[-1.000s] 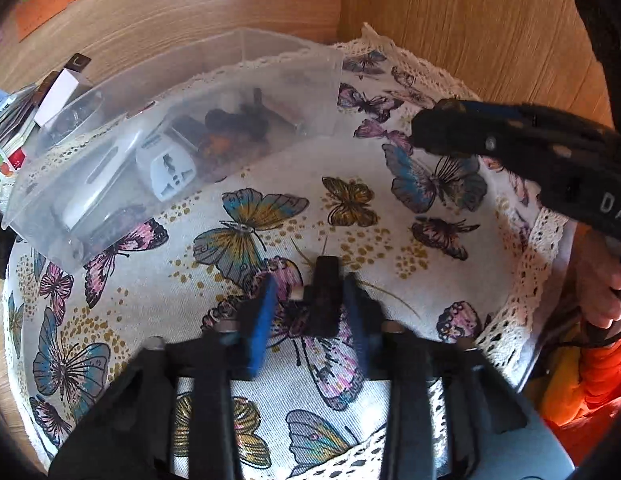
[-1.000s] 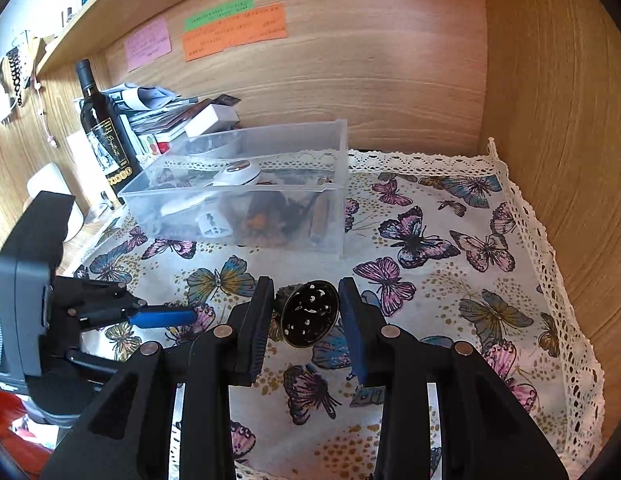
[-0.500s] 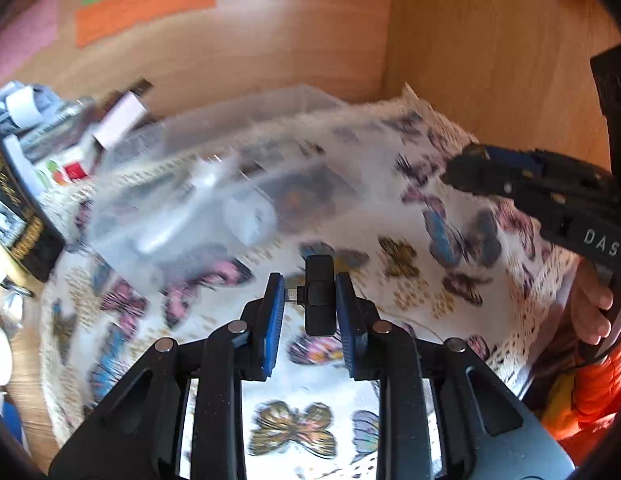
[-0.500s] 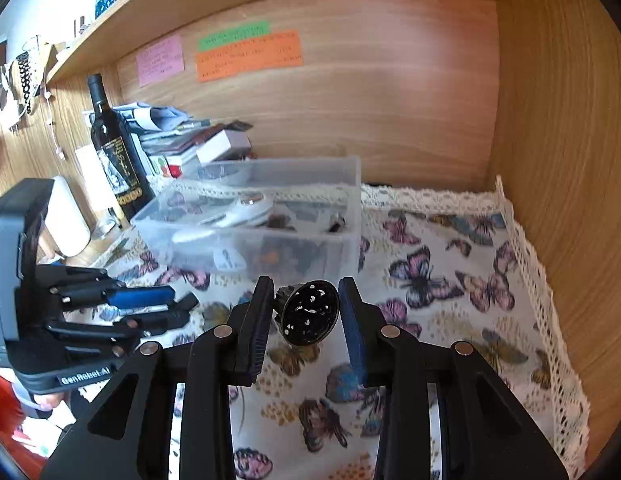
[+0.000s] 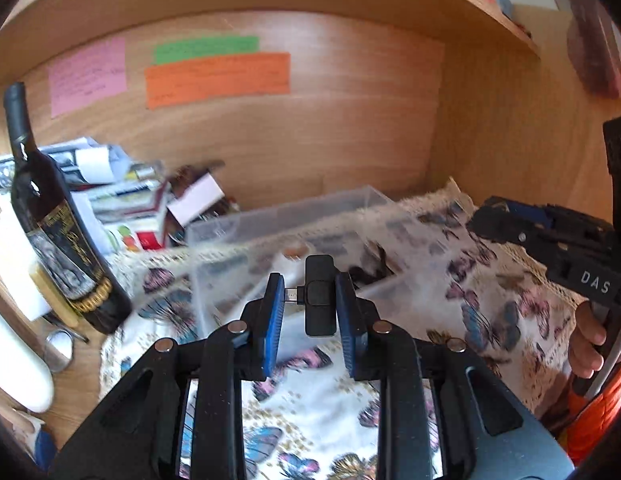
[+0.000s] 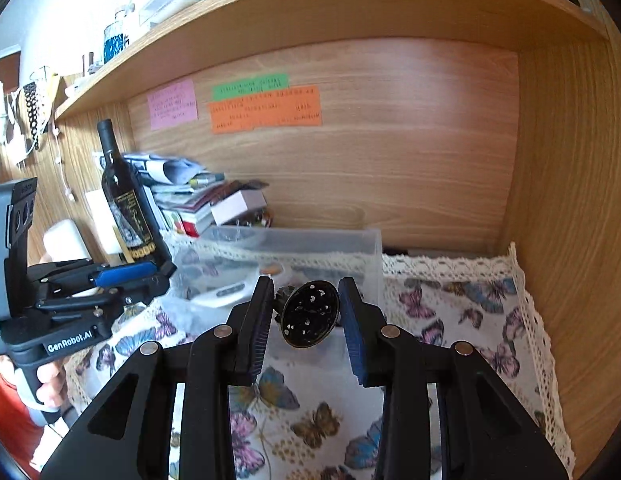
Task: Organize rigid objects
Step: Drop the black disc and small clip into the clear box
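1. Left gripper [image 5: 310,300]: blue pads pinching a small black dongle [image 5: 319,295] with a metal plug sticking out sideways toward the left pad. It's clear of the cloth, held in the air.

2. Right gripper [image 6: 306,316]: fingers closed on a round black disc [image 6: 309,314] speckled with pale flecks; a little ridged part shows at its left edge. What exactly it is, I can't tell. It too is carried above the cloth.

3. Straight ahead of both: the clear plastic bin [image 6: 362,254], standing on the butterfly tablecloth [image 6: 462,312] against the wooden back wall. Several items lie inside already, among them something white and something dark, too blurred to name.

4. Out to the left edge: a dark wine bottle [image 6: 124,204] and a heap of papers and boxes [image 6: 198,200], well apart from the action.

5. The step in hand, by my reading: carrying. Both picks look done, both loads aimed at the bin, neither over its opening yet.

6. Next move calls for bringing each gripper over the near rim, lowering inside and then spreading the fingers. One at a time seems wise, since the opening is narrow for two tools. The disc is gripped by its edges, so it may twist or roll on release.
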Demonstrator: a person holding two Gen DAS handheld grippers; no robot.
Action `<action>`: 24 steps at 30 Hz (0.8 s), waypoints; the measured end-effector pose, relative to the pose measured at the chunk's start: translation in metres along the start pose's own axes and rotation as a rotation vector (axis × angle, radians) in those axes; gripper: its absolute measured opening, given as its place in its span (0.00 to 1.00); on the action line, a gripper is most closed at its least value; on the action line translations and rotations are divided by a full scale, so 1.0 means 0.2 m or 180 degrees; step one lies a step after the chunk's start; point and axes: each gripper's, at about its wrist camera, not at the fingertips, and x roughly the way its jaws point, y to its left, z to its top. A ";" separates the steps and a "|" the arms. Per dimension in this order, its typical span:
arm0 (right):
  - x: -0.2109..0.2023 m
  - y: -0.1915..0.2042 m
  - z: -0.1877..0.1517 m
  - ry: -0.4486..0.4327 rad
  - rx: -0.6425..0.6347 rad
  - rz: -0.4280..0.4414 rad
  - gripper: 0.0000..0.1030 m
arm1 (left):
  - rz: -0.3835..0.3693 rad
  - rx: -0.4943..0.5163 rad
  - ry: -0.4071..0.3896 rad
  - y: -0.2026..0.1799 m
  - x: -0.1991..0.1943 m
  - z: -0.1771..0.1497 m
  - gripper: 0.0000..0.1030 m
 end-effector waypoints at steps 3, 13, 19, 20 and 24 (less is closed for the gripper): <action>0.06 0.01 0.02 0.0023 -0.0003 0.0001 0.30 | 0.0038 -0.0032 -0.0039 0.04 0.01 0.03 0.25; 0.38 0.00 -0.01 0.0399 0.0069 0.0042 0.30 | 0.0074 -0.0210 0.0181 0.16 0.23 0.01 0.25; 0.54 -0.02 -0.08 0.0682 0.0102 0.0023 0.30 | 0.0048 -0.0291 0.0372 0.20 0.37 -0.04 0.25; 0.56 -0.02 -0.08 0.0716 0.0100 0.0014 0.30 | 0.0041 -0.0304 0.0407 0.20 0.39 -0.05 0.25; 0.56 0.00 -0.09 0.0714 0.0039 -0.0055 0.30 | 0.0039 -0.0318 0.0471 0.20 0.41 -0.06 0.25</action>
